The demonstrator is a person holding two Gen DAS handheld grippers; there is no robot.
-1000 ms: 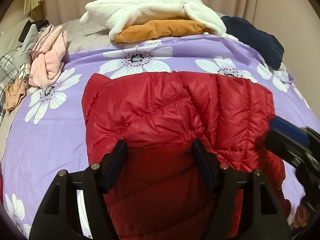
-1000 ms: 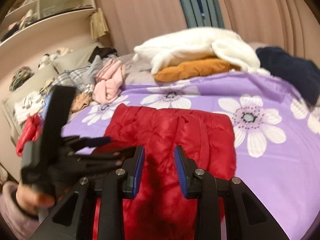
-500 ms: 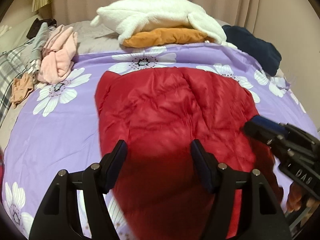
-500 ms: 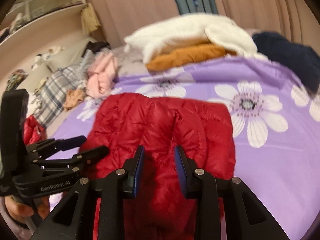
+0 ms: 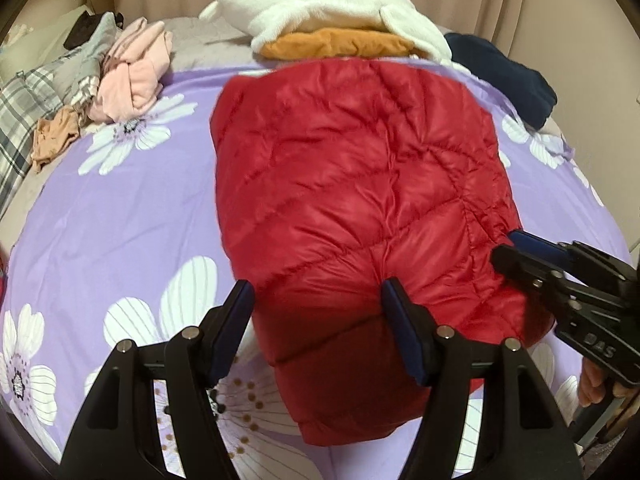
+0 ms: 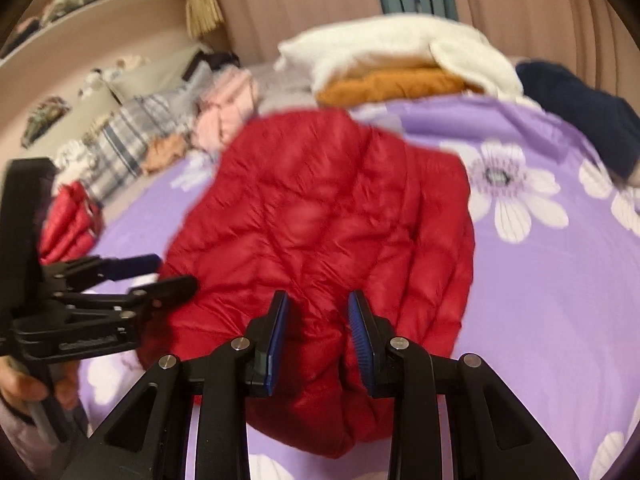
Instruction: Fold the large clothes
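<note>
1. Bed (image 5: 120, 216): covered by a purple sheet with white flowers.
2. Red jacket (image 5: 360, 200): centre, folded, lying flat on the sheet.
3. Orange garment (image 5: 336, 44): 12 o'clock, at the far edge; a white fleece (image 5: 320, 4) lies on top of it.
4. Navy garment (image 5: 504, 76): 2 o'clock.
5. Pink clothes (image 5: 132, 76): 10 o'clock, bundled.
6. Plaid cloth (image 5: 24, 112): 9 o'clock, by the left edge.
7. Tan cloth (image 5: 54, 136): just beside the plaid, crumpled.
</note>
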